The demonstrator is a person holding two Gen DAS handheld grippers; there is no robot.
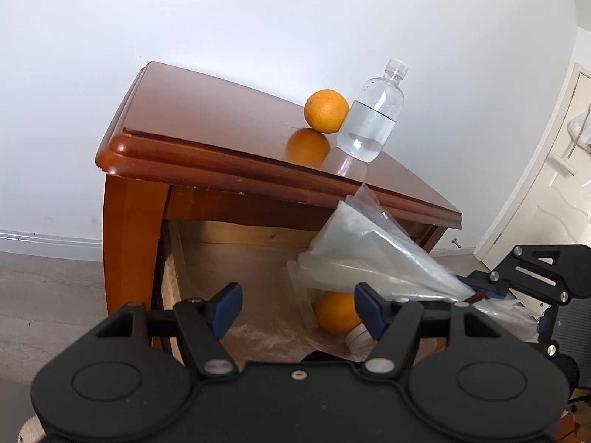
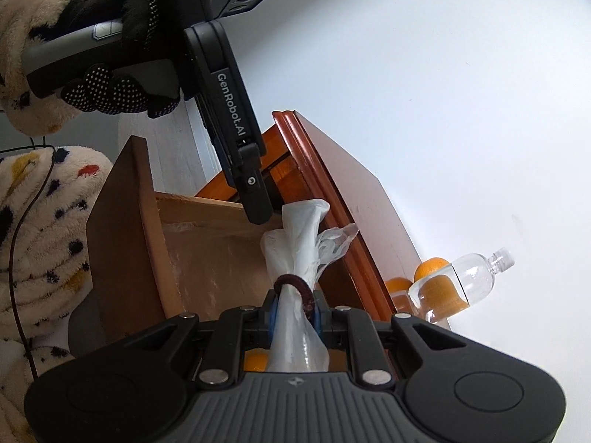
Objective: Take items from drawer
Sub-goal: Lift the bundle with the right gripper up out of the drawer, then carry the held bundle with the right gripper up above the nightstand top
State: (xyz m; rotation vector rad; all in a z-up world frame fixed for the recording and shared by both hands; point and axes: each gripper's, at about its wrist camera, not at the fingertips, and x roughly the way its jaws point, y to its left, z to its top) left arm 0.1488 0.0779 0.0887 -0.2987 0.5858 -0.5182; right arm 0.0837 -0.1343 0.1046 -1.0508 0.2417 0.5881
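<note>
Squarely between right hand-held gripper [image 2: 293, 319] pads — plastic bag [image 2: 295, 258]

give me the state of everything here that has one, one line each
drawer: pulled open
plastic bag: bunched, tied with a band, lifted partly out of the drawer
right tool: shut on the plastic bag
left tool: open, holding nothing
bottle: upright on the cabinet top, capless, partly full
</note>
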